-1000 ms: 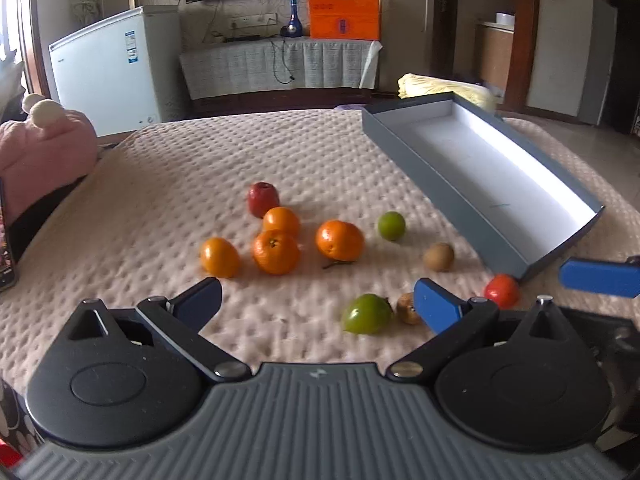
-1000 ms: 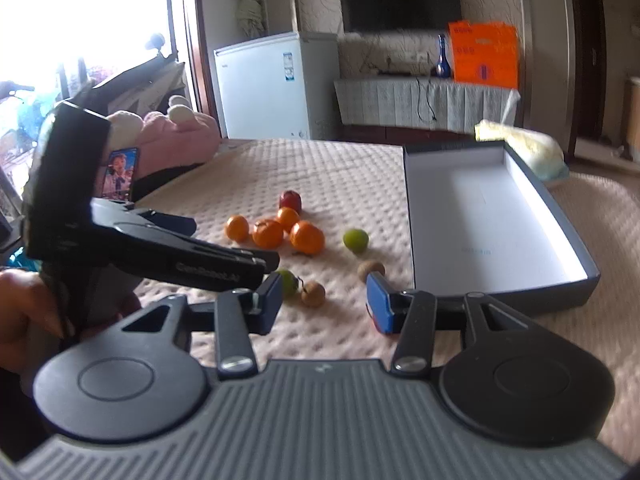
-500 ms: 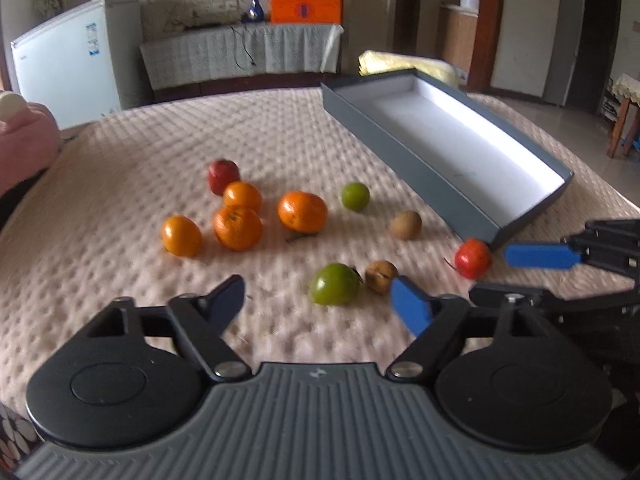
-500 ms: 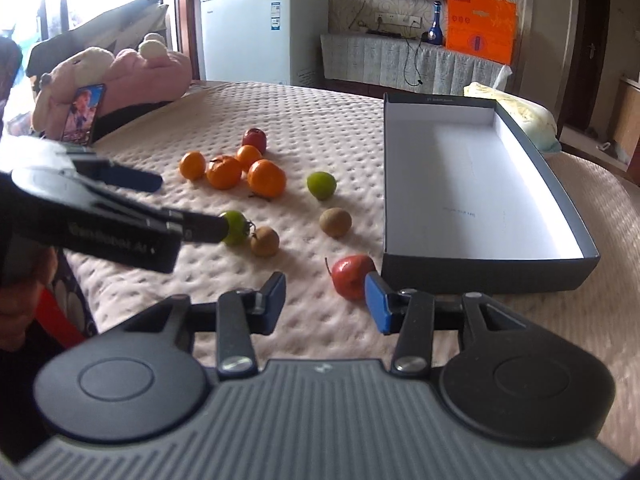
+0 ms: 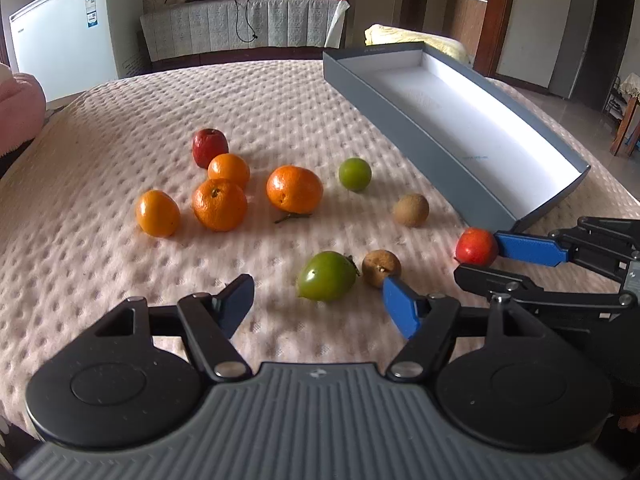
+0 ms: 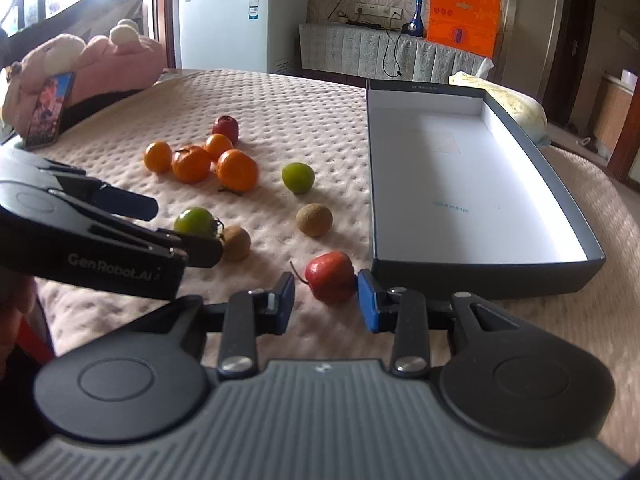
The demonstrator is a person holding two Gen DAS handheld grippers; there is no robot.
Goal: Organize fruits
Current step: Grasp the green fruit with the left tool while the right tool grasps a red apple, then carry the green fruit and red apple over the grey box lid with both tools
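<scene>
Several fruits lie on the beige quilted cover. A small red apple (image 6: 330,276) sits just ahead of my open right gripper (image 6: 326,300), at its fingertips; it also shows in the left wrist view (image 5: 477,247). My open, empty left gripper (image 5: 318,304) hovers just short of a green tomato (image 5: 326,276) and a brown kiwi (image 5: 381,268). Farther off lie several oranges (image 5: 294,189), a dark red apple (image 5: 209,146), a green lime (image 5: 354,174) and another kiwi (image 5: 410,209). An empty grey box (image 6: 572,276) lies to the right.
A pink plush toy (image 6: 92,60) and a phone (image 6: 48,110) lie at the left edge of the bed. A white freezer (image 6: 240,20) and a cloth-covered bench (image 6: 384,52) stand beyond the bed. The left gripper's body (image 6: 92,248) crosses the right wrist view.
Both grippers have moved forward and down toward the fruit. The right gripper has closed in on the small red apple, which now sits at its fingertips.
</scene>
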